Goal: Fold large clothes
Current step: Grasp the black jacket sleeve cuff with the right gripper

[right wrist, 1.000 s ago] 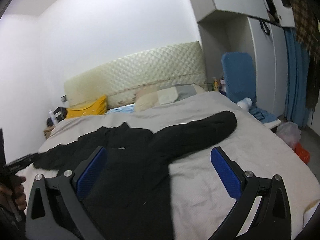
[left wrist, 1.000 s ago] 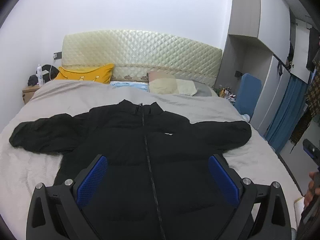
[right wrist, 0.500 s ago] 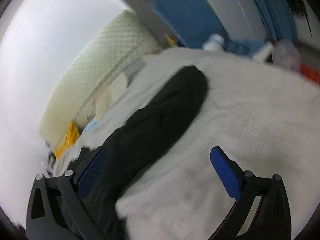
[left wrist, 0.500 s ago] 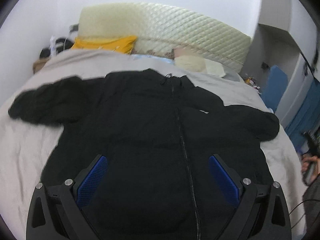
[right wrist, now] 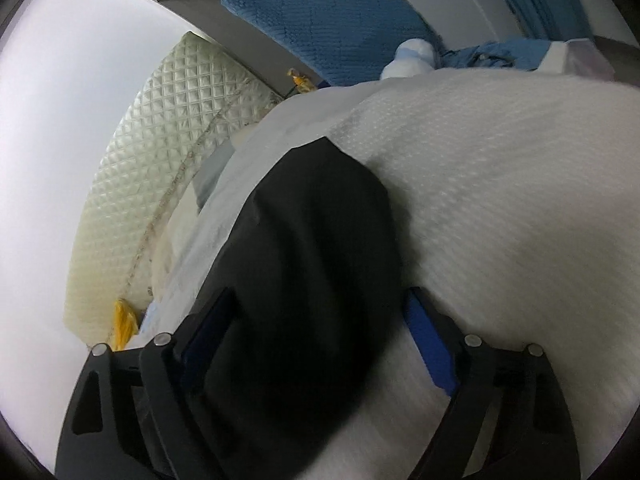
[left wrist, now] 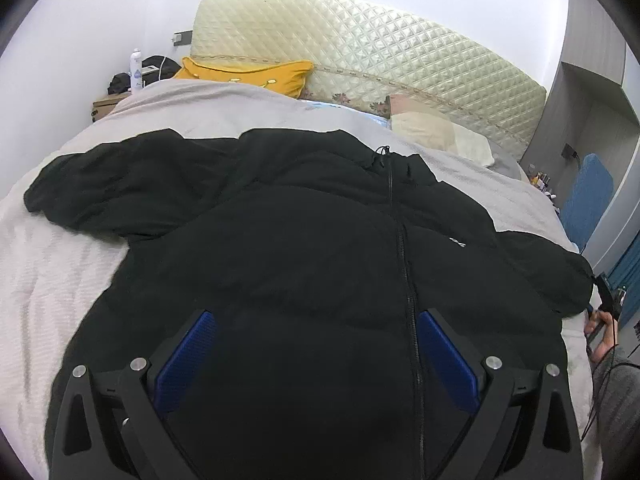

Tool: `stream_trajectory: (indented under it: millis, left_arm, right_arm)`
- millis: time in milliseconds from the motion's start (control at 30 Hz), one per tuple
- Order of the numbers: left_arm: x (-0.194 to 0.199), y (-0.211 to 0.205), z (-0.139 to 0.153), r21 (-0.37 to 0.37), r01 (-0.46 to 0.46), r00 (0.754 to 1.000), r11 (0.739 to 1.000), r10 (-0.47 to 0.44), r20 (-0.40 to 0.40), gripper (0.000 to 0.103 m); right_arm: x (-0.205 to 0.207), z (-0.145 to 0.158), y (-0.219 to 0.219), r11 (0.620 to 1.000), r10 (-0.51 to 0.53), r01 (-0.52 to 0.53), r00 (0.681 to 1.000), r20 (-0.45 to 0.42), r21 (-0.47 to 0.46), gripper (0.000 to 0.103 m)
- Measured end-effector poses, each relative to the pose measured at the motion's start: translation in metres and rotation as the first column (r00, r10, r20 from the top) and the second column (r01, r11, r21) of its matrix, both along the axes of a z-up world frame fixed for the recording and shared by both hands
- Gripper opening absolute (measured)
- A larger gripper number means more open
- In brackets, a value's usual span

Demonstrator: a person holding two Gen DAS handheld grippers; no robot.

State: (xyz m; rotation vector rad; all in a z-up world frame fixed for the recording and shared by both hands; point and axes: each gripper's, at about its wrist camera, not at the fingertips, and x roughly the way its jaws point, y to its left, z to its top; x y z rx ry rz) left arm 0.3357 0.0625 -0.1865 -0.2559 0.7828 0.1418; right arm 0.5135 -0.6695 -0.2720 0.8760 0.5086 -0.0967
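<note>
Here a bed (left wrist: 60, 280) covered with a pale textured bedspread is filling most of both views, with a cream quilted headboard (left wrist: 360, 60) standing against a white wall, a yellow cushion (left wrist: 248, 74) and a beige pillow (left wrist: 436, 132) leaning at its foot, and a wooden nightstand (left wrist: 105, 105) carrying a white bottle and dark items in the far left corner. A blue padded panel (right wrist: 328, 28) is standing beside the bed near grey cupboards. The black puffer jacket (left wrist: 304, 248) is lying flat on the bedspread, front up and zipped, its long axis running from the hem near the camera to the collar pointing toward the headboard, both sleeves spreading out sideways. A small white logo is showing on the chest beside the zip, too small to read. The left tool (left wrist: 316, 356) is hovering over the lower front of the jacket with its blue-padded fingers spread wide and gripping nothing. The right tool (right wrist: 316, 344) is sitting with its fingers wide apart on either side of the jacket's sleeve (right wrist: 316, 240), whose cuff is pointing toward the far edge of the bed; I cannot tell whether the pads are touching the fabric.
</note>
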Motion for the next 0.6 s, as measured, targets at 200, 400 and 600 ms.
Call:
stream_trajectory:
  millis: [200,400,600]
  left_arm:
    - [0.015,0.006,-0.025,-0.042,0.048,0.998,0.998,-0.05,-0.045,0.102]
    - [0.012,0.018,-0.014,-0.009,0.031,0.999,0.999,-0.031,-0.038,0.101]
    - [-0.013,0.012,0.011,0.001,0.087,0.996,0.996,-0.087,0.023,0.1]
  right_arm:
    - [0.011,0.007,0.003,1.0,-0.02,0.02,1.0,-0.006,0.001,0.035]
    - [-0.048,0.069,0.016,0.979,-0.173,0.181,0.98,0.094,-0.088,0.017]
    - [-0.104,0.115,0.003,0.958,-0.271,0.279,0.956,0.114,-0.065,0.015]
